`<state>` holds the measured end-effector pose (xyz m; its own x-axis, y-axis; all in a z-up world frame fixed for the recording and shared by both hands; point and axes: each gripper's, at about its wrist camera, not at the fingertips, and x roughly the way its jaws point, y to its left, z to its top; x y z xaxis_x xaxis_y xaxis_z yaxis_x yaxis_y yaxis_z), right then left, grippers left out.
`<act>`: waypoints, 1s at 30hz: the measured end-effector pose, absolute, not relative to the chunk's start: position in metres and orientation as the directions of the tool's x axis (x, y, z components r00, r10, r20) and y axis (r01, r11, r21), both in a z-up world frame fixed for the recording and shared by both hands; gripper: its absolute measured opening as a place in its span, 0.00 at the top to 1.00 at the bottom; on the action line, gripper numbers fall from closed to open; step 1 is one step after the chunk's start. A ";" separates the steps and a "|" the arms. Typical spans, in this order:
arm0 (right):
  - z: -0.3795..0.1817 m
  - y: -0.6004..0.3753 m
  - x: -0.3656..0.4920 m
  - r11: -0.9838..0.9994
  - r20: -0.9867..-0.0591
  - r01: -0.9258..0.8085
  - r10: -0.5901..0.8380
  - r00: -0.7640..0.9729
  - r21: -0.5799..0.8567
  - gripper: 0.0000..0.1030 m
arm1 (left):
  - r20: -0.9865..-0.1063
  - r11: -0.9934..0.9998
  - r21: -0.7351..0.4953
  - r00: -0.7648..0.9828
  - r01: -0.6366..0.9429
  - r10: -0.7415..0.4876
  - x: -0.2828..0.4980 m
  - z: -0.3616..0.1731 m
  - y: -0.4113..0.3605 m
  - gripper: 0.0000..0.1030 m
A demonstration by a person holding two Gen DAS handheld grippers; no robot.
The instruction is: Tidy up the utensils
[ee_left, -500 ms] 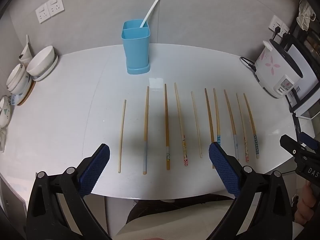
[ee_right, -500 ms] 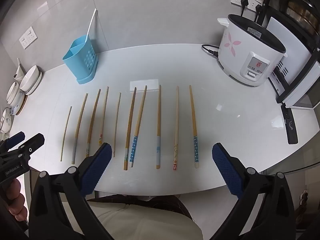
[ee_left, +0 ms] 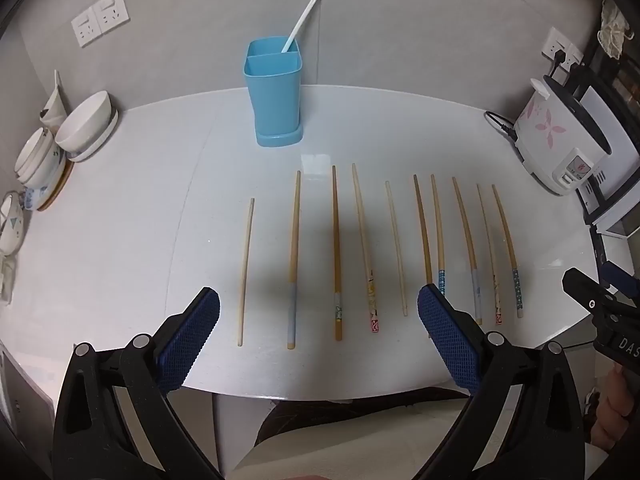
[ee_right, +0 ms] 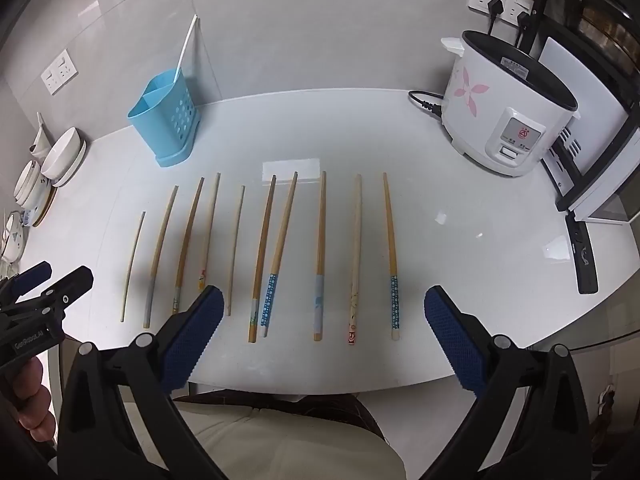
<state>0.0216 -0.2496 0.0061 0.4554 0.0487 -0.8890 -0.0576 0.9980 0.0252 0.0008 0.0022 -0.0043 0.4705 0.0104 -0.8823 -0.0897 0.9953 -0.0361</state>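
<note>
Nothing moved; ten chopsticks (ee_right: 320,256) in a row; one blue holder (ee_left: 274,94) behind

From my feed: light blue plastic utensil holder (ee_left: 274,92) with a white straw-like stick (ee_left: 301,20) poking out. Tan wooden chopsticks (ee_right: 320,256) on a glossy white table (ee_right: 460,248), some with handle ends in blue with white dots, pale blue, or red. White rice cooker (ee_right: 504,116) has pink petals. My gripper pads (ee_left: 188,344) are dark blue and cross-hatched on black arms.
</note>
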 end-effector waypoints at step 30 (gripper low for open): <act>-0.004 -0.245 0.031 0.997 -0.894 -0.062 0.059 0.444 0.035 0.06 | -0.886 0.995 -0.018 0.462 -0.095 0.028 0.007 -0.007 -0.003 0.06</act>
